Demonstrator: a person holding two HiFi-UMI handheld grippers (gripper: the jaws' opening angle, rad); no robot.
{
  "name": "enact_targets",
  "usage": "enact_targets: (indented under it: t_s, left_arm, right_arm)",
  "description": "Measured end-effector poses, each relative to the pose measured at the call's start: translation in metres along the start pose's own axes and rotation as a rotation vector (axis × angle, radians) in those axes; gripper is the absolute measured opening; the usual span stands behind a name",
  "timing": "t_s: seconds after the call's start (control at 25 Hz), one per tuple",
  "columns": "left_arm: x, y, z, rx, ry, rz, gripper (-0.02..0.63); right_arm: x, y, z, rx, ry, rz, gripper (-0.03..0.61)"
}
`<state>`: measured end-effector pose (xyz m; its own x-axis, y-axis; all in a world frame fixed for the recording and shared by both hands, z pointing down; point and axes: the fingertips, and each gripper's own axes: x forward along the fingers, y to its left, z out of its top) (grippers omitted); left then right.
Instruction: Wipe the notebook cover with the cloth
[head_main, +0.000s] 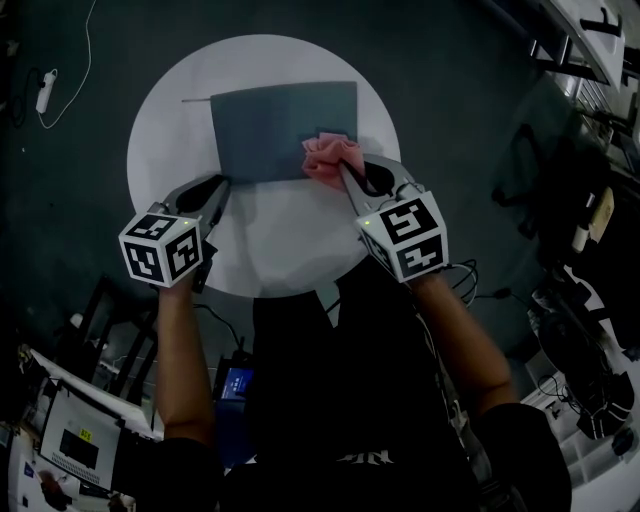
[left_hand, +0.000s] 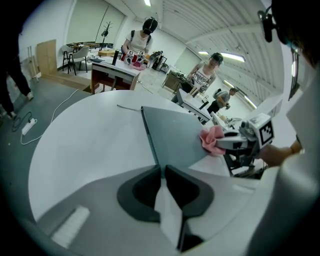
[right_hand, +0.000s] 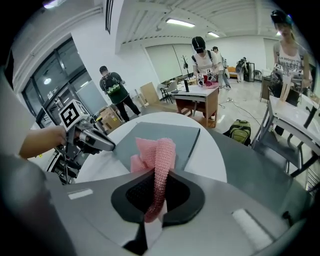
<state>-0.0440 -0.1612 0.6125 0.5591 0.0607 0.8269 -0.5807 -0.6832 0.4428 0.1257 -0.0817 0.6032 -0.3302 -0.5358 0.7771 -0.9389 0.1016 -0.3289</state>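
While the right claw (head_main: 347, 172), clamped on the pink cloth (head_main: 322, 155), sits at the gray notebook's (head_main: 275, 125) near right corner, the cover's long axis runs leftward across the round counter (head_main: 270, 245). The left claw (head_main: 222, 188), nearly closed, seems to pinch the near left corner.
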Motion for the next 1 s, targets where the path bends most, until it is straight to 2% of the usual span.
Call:
enact_targets:
  t_s: [0.36,0.52,0.64,0.8,1.0]
  left_arm:
    - [-0.004,0.003,-0.002,-0.007,-0.012,-0.007,0.032]
    - [-0.006,0.006,-0.004,-0.006,-0.023,-0.008,0.032]
    - [-0.008,0.007,-0.004,0.0,-0.029,-0.009,0.032]
    - [-0.007,0.006,-0.002,0.004,-0.037,-0.021,0.032]
    - [-0.006,0.008,-0.004,0.005,-0.042,-0.027,0.032]
  right_arm:
    - [-0.018,-0.024,-0.008,0.01,0.038,-0.087,0.011]
    - [-0.03,-0.022,0.003,0.029,0.0,-0.098,0.011]
    - [-0.037,0.0,0.03,0.032,-0.075,-0.047,0.009]
    - [-0.029,0.05,0.082,-0.014,-0.176,0.076,0.011]
    - [0.008,0.107,0.121,-0.055,-0.226,0.214,0.011]
